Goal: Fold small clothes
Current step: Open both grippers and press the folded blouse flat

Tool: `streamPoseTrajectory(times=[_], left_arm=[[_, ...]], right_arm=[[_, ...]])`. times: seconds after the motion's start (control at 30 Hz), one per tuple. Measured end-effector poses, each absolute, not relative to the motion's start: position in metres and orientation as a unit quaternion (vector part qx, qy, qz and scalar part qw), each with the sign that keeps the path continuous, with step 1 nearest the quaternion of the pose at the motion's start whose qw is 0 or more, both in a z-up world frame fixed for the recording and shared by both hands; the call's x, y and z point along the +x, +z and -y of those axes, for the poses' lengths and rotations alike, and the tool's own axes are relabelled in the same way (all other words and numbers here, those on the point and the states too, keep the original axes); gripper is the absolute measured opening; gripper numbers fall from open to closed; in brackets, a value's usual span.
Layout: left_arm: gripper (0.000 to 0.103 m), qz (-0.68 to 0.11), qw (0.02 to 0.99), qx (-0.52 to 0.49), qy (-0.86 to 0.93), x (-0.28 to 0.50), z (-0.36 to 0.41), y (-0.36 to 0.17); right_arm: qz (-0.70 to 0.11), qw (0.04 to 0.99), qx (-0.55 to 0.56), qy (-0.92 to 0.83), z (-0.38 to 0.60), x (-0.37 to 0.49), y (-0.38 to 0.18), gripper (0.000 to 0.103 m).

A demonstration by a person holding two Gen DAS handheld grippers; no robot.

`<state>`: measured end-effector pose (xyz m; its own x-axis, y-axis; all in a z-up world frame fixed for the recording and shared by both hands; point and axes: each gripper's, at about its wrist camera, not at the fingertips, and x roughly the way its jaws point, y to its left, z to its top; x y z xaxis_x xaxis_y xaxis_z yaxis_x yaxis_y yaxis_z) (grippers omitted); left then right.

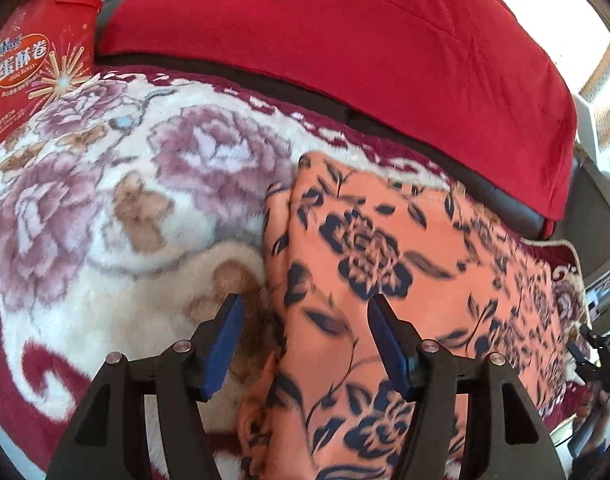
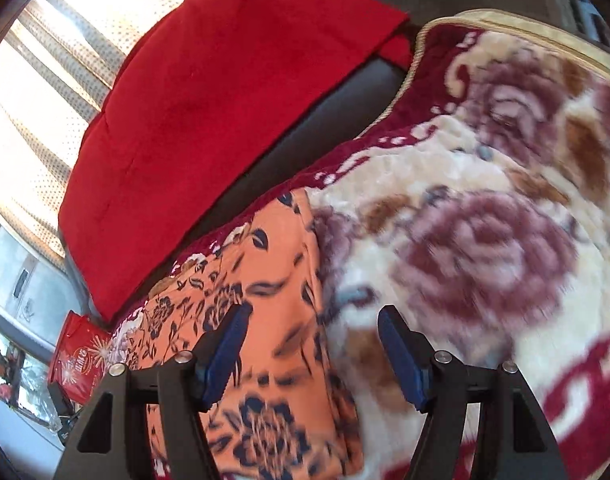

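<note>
Two black angular grippers, left and right, blue-padded jaws, silver round pivot screws.

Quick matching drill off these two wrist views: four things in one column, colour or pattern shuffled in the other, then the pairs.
Things:
1. small garment
2. plush blanket
3. cushion
4. snack bag

Descriptions:
A. plain red, no pattern
B. orange with dark navy flowers
C. cream with large mauve roses and a dark red border
D. red with gold starburst and printed lettering

Pairs: 1-B, 2-C, 3-A, 4-D

The garment lies on the blanket; both tools, left and right, are open over it with nothing between the pads.
</note>
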<state>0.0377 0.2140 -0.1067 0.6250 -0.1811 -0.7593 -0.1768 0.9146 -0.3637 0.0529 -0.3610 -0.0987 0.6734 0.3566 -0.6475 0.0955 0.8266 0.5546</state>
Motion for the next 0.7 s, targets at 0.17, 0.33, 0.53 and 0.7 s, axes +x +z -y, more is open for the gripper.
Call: streamPoseTrajectory(times=[0.17,0.33,0.53,0.7], left_arm=[[0.066,-0.423,0.879,-0.221,-0.026,0.076,-0.22,-0.104],[0.066,-0.426,0.873,-0.233,-0.04,0.118,-0.23,-0.111],[0.066,-0.427,0.877,-0.214,-0.047,0.146,-0.232,-0.116],[0.065,-0.434,0.871,-0.222,-0.064,0.164,-0.228,-0.121]], right_arm=[[-0.408,0.871,0.258,0.091,0.349,0.105,-0.098,0.071],[-0.416,0.875,0.233,0.087,0.342,0.143,-0.102,0.07],[-0.419,0.876,0.22,0.094,0.344,0.151,-0.109,0.07],[-0.422,0.876,0.207,0.109,0.337,0.158,-0.113,0.065]])
